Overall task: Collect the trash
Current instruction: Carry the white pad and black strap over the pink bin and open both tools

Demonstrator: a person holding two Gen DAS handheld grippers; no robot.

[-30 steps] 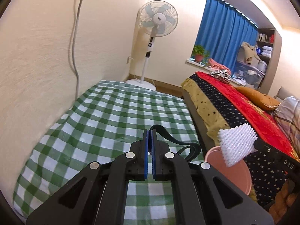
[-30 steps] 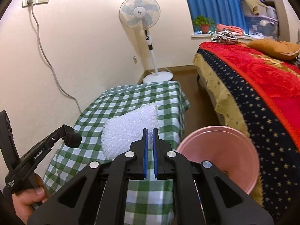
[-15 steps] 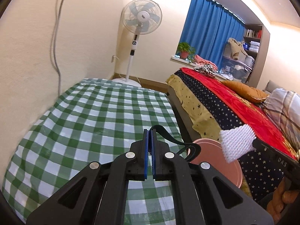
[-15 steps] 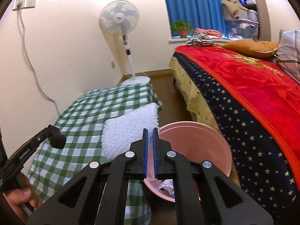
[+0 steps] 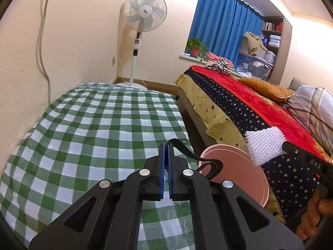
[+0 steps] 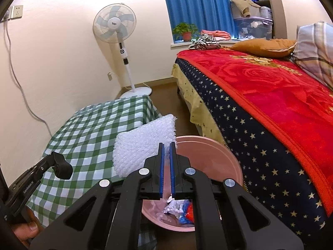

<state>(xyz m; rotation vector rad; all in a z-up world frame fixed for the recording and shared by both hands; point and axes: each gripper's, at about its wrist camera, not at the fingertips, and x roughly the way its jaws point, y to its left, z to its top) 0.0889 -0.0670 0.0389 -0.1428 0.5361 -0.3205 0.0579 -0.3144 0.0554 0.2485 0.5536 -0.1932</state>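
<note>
**A:** So, how far along is the trash collecting?

**B:** Nearly there, I'd judge. My right gripper (image 6: 166,145) pinches a folded sheet of white bubble wrap (image 6: 143,143) between its blue pads, which sit close together with a sliver of the sheet between them. I hold it over the near rim of a round pink bin (image 6: 224,156). The bin stands on the floor, in the gap between the surface draped in a green-and-white checked cloth (image 6: 97,129) and the bed (image 6: 270,95).

**A:** Is anything in the bin already?

**B:** Yes — crumpled silvery, blue and red scraps (image 6: 181,208) lie at the bottom, so some trash has been collected. What is left, as I read it, is to let the bubble wrap drop in. The part of the cloth I can see carries no other loose litter.

**A:** And your left gripper?

**B:** My left gripper (image 5: 166,145) hovers above the checked cloth, its pads almost pressed together. A black strap (image 5: 199,158) loops out just beside them — I cannot tell whether it is clamped or merely lying behind the pads.

**A:** What does the bubble wrap look like?

**B:** Pale, bumpy, translucent, folded into a thick pad with one corner sticking up. It looks light and springy. From the left camera it shows as a white nubbly wedge above the bin's far edge.
</note>
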